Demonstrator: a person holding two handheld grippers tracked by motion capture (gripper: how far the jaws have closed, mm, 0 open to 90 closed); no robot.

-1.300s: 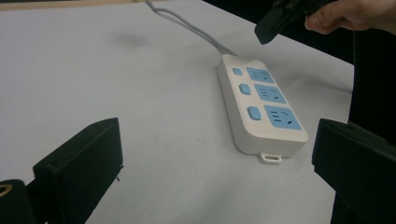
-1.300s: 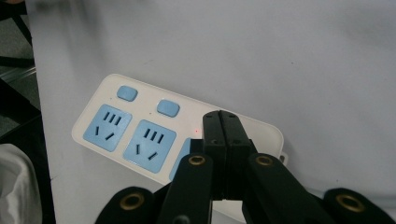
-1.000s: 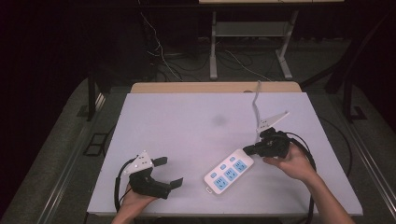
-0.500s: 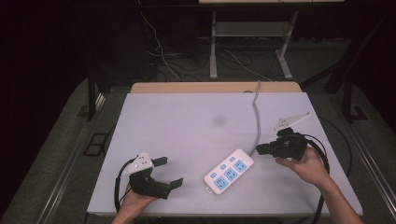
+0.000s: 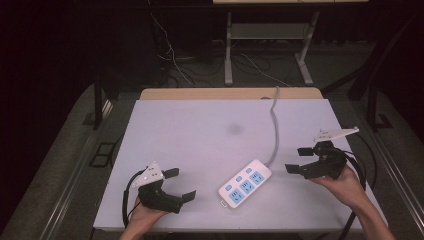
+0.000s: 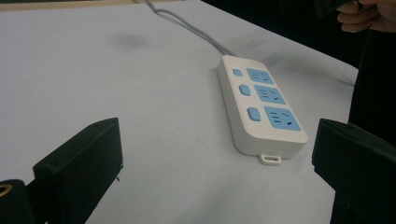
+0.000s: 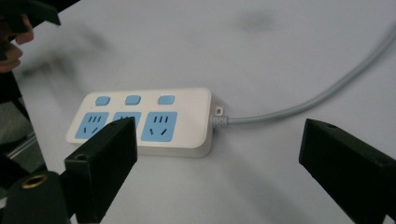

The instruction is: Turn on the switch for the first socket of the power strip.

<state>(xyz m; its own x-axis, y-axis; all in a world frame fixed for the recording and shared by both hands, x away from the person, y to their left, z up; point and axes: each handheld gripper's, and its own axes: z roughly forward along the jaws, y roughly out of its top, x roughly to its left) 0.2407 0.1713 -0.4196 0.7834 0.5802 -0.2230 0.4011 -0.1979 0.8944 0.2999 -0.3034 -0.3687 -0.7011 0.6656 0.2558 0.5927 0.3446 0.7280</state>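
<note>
At the near left of the table (image 5: 200,125), the left gripper (image 5: 179,184) rests with its jaws spread wide, holding nothing. The power strip (image 5: 245,183) lies flat near the middle; it looks rigid, light, smooth plastic, best pinched across its long sides. To its right, apart, the right gripper (image 5: 299,160) gapes empty. Its stiff grey cord (image 5: 274,125) trails far.

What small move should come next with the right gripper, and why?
Probably ease the right gripper toward the power strip at its cable end. The gripper is open, held off the table, with that end between its jaws in its own view. The left gripper is open too, apart from the strip.
</note>
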